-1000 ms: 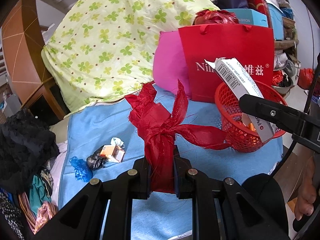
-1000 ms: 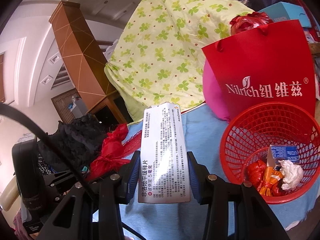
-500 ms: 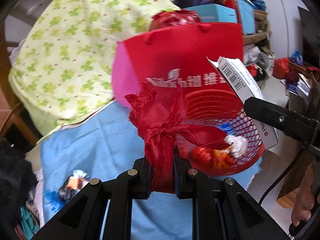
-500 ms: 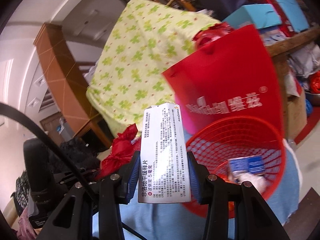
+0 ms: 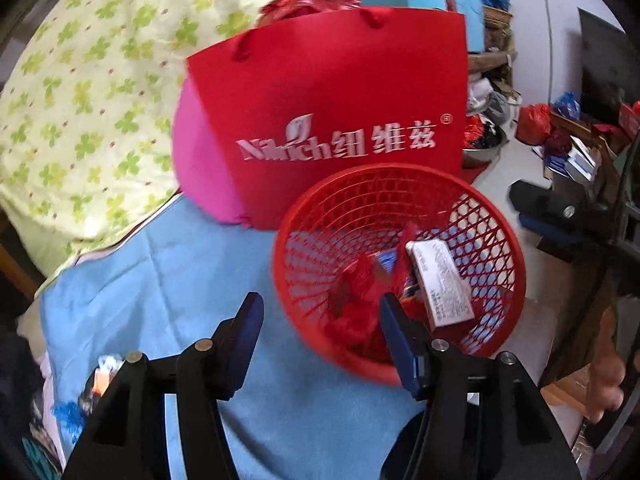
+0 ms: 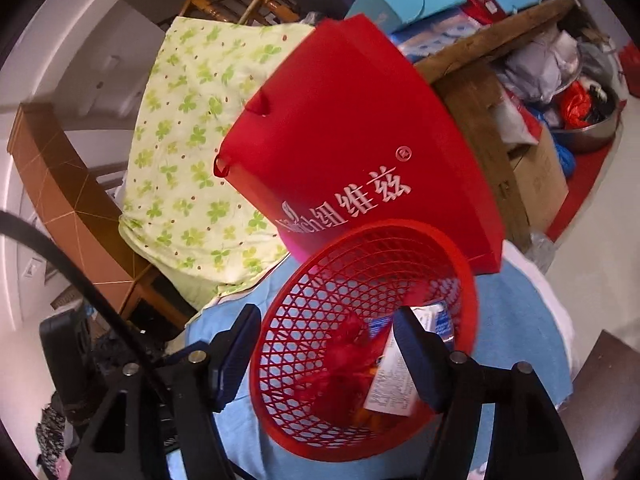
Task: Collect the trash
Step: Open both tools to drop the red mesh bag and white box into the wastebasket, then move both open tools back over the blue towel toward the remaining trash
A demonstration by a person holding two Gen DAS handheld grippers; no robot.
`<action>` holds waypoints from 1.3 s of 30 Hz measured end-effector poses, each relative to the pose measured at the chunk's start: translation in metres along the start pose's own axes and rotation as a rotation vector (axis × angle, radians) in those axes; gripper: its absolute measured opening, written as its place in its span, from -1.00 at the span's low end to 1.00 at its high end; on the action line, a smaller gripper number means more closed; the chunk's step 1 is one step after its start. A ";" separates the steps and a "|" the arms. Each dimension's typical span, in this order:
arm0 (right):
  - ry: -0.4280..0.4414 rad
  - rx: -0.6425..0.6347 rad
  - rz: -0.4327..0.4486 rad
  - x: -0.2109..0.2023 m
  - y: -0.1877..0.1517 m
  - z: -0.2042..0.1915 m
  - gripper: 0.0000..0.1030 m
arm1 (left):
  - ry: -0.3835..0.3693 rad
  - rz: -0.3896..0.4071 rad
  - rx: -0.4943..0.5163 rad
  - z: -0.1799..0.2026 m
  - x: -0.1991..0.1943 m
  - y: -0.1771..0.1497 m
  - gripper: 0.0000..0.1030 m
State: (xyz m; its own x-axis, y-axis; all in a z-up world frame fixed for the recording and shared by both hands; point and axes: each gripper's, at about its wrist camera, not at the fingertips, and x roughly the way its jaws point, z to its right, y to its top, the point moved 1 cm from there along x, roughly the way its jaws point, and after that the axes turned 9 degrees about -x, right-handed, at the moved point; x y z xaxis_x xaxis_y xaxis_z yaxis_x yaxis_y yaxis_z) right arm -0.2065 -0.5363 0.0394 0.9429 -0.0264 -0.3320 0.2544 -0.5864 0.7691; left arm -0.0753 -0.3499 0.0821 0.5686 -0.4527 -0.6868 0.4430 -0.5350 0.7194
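Observation:
A red mesh basket [image 5: 400, 184] stands on the blue cloth [image 5: 168, 264]; it also shows in the right wrist view [image 6: 304, 312]. Inside lie a red fabric bow [image 5: 352, 292], a white medicine box [image 5: 440, 284] and small wrappers. The bow [image 6: 340, 364] and the box [image 6: 392, 384] also show in the right wrist view. My left gripper [image 5: 320, 332] is open and empty just above the basket's near rim. My right gripper [image 6: 326, 352] is open and empty over the basket. More small trash [image 5: 98, 380] lies on the cloth at the lower left.
A red paper bag [image 5: 340, 120] and a pink bag [image 5: 200, 168] stand right behind the basket. A green-flowered quilt [image 5: 80, 100] is piled at the back left. Boxes, a metal bowl [image 6: 588, 132] and clutter fill the right side beyond the cloth's edge.
Both grippers have opened over the basket. The red bow has dropped from the left one and the white box from the right one; both now lie in the basket.

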 end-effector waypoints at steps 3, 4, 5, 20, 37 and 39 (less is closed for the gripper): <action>0.008 -0.026 0.020 -0.011 -0.001 -0.008 0.41 | 0.073 0.013 -0.024 -0.019 -0.016 -0.011 0.30; 0.016 -0.038 0.025 -0.014 -0.002 -0.014 0.41 | 0.102 0.023 -0.038 -0.027 -0.024 -0.015 0.32; 0.021 -0.048 0.027 -0.015 -0.002 -0.020 0.41 | 0.127 0.034 -0.051 -0.035 -0.031 -0.018 0.35; 0.182 -0.307 -0.033 -0.001 -0.023 -0.175 0.41 | 0.387 0.122 -0.240 -0.148 -0.113 -0.073 0.47; 0.092 -0.588 -0.370 0.111 -0.131 -0.236 0.41 | 0.420 -0.133 -0.525 -0.257 -0.039 -0.195 0.61; 0.053 -0.622 -0.418 0.129 -0.154 -0.229 0.41 | 0.415 -0.166 -0.570 -0.267 -0.027 -0.213 0.61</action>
State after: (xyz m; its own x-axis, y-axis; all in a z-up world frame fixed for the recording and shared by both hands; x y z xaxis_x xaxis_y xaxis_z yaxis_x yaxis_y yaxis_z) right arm -0.0747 -0.2643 0.0032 0.7463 0.1459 -0.6494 0.6533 0.0267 0.7567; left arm -0.0004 -0.0335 -0.0245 0.6285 -0.0295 -0.7773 0.7746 -0.0668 0.6289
